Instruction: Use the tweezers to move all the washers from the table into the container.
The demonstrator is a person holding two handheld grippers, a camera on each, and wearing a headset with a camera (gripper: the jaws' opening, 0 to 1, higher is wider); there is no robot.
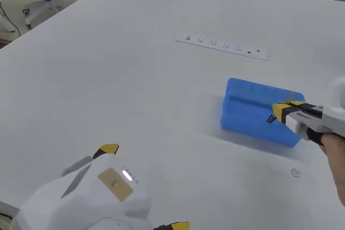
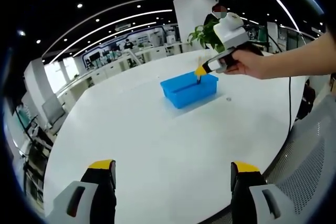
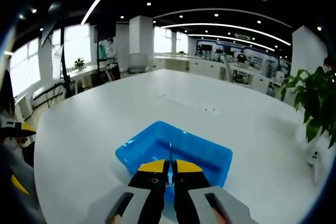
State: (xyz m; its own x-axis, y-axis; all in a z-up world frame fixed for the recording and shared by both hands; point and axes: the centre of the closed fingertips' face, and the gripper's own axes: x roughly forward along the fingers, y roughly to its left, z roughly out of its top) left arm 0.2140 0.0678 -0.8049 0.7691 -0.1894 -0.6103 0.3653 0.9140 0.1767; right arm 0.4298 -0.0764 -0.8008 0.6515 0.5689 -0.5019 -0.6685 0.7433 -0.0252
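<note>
Over the blue container [image 1: 253,112]: right gripper [image 3: 169,168], jaws pinched on tweezers [image 3: 170,151], seemingly at drop-off; left gripper [image 2: 173,167] spread, idle. One washer [image 1: 295,172] lay outside, due next.

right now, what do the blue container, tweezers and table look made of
Container: likely plastic, even bright blue, glossy rounded rim. Tweezers: probably metal, thin grey tips, too small to be sure. Table: smooth white, soft sheen, perhaps laminate.

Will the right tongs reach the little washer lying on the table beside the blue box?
Probably yes. The right tongs, gripping the tweezers, hover over the blue container; the washer lies nearby on the table with nothing between.
</note>
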